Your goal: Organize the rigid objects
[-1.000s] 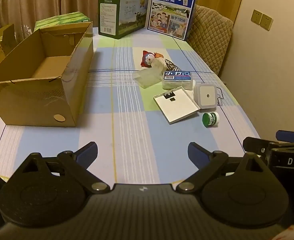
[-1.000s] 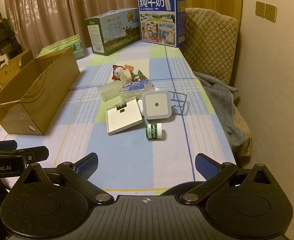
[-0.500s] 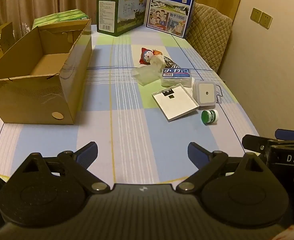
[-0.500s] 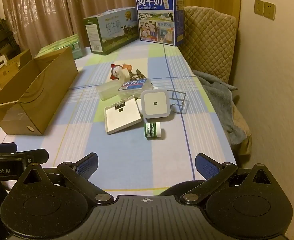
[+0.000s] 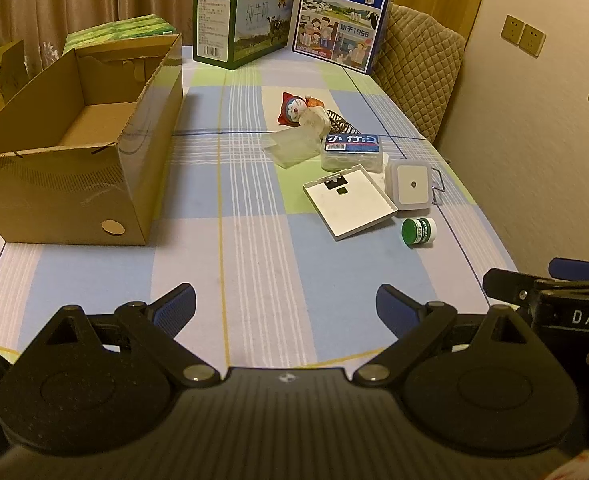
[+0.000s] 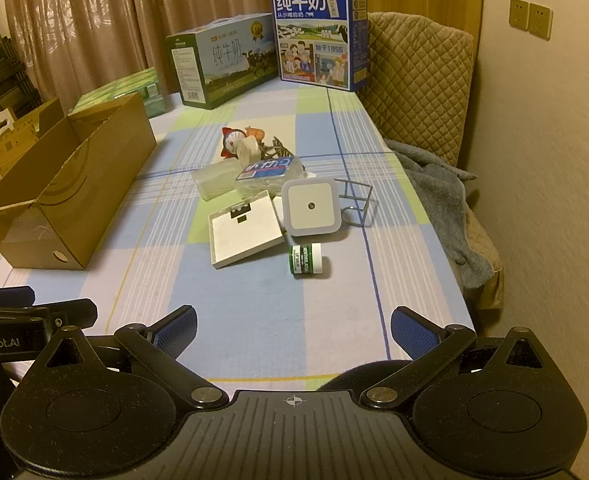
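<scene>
Both grippers hover over near edge of table (image 5: pixel 254 272), side by side, nothing between fingers. Left gripper (image 5: pixel 285 304): jaws spread wide, empty. Right gripper (image 6: pixel 293 326): jaws spread wide, empty. Neither touches any item.

Carton (image 5: pixel 74 152) sits on table's left side, top open, inside looks bare in left view. Items cluster at centre-right, well apart from carton:
- white tray (image 5: pixel 350 205) lying flat, w/ small dark marks near its far edge
- night light (image 5: pixel 409 185), white square, just right of tray, touching or nearly so
- green jar (image 5: pixel 417 232) on its side, near tray's right corner, closest item to right gripper
- blue-label box (image 5: pixel 352 152) behind tray
- clear bag (image 5: pixel 294 147) left of that box
- doll (image 5: pixel 294 108) at far end of cluster, w/ pale lump against it
- wire rack (image 6: pixel 356 204) right of night light, seen in right view

Two milk cases (image 5: pixel 344 16) stand at far end. Padded chair (image 6: pixel 418 80) beside table's right edge, grey cloth (image 6: pixel 438 188) on seat.
</scene>
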`<action>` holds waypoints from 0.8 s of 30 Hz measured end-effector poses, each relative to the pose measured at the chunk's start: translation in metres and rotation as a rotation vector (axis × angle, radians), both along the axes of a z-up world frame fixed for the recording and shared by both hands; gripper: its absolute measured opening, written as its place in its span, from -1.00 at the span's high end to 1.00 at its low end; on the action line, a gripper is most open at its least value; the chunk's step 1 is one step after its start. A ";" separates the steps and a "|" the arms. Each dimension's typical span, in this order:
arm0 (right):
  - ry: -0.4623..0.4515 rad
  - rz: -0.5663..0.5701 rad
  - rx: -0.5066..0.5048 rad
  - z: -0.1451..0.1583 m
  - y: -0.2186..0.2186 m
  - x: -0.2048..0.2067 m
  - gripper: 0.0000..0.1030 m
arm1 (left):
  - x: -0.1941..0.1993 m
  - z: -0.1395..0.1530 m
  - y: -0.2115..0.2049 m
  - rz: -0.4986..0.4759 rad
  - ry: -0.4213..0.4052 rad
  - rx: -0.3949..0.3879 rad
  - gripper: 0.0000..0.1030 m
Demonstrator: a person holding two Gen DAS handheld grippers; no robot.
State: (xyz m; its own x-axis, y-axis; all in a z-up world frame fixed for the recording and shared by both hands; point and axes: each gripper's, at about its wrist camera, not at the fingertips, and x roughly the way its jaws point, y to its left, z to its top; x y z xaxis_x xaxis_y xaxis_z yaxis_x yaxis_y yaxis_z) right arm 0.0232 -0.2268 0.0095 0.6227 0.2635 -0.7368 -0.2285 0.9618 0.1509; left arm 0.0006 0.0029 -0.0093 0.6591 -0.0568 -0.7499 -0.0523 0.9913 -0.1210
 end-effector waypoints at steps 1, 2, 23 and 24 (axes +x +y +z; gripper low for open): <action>0.000 0.000 0.000 0.000 0.000 0.000 -0.96 | 0.000 0.000 0.000 0.000 0.002 -0.002 -0.84; 0.000 -0.001 0.000 0.000 0.000 0.000 -0.96 | 0.000 0.001 0.001 0.000 0.002 -0.002 -0.84; 0.002 0.000 -0.002 0.000 0.000 0.001 -0.96 | 0.000 0.001 0.001 0.004 0.005 -0.011 -0.84; 0.002 0.000 -0.001 0.000 0.001 0.001 -0.96 | 0.000 0.001 0.001 0.004 0.004 -0.012 -0.84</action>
State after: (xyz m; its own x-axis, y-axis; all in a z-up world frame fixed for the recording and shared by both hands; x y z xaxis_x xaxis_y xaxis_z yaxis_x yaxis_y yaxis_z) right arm 0.0246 -0.2263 0.0092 0.6210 0.2625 -0.7386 -0.2280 0.9620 0.1502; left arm 0.0010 0.0040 -0.0082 0.6561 -0.0627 -0.7521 -0.0571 0.9896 -0.1323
